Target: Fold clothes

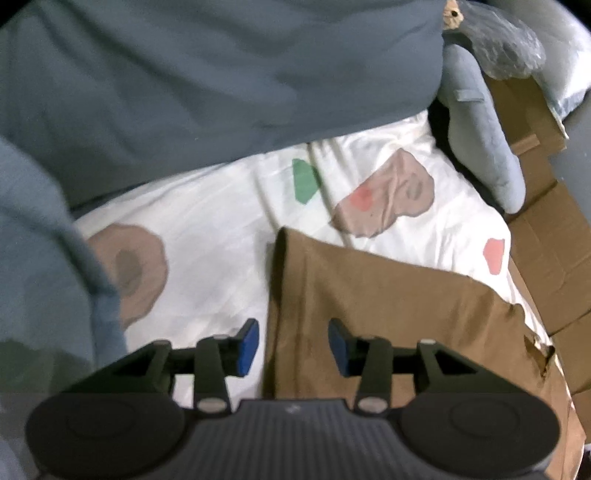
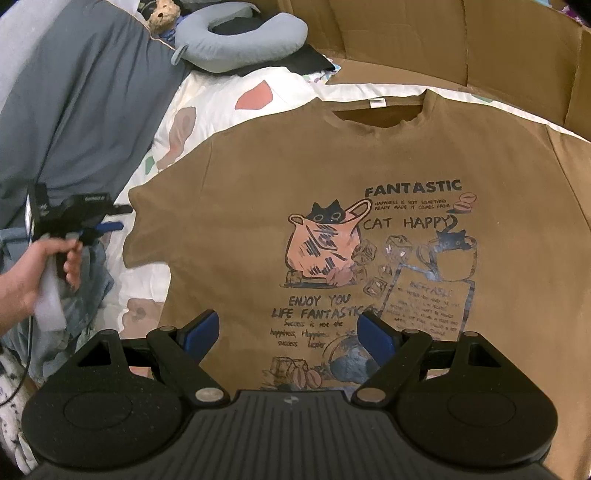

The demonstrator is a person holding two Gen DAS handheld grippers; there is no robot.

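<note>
A brown short-sleeved cotton T-shirt (image 2: 332, 192) with a cartoon cat print lies spread flat, print side up, on a white bedsheet (image 2: 207, 92) patterned with pink, tan and green blotches. Its lower hem is hidden behind the right gripper (image 2: 288, 332), whose blue-padded fingers stand wide apart above the printed text and hold nothing. The shirt's far sleeve runs out of the frame at the right edge.

At the shirt's other sleeve, the left gripper (image 1: 291, 341) hangs with its fingers parted and empty; one pad sits over the sheet, the other over the brown cloth, though whether they touch the fabric is hard to tell, since the left wrist view is blurred. A person's hand (image 2: 44, 258) grips its handle.

A grey-blue quilt (image 1: 203, 74) fills the head of the bed, partly cut off. Beside it lie a grey U-shaped neck pillow (image 2: 240, 40) and a small plush toy (image 2: 160, 14), mostly hidden. Flattened brown cardboard (image 2: 461, 37) lines the far side.
</note>
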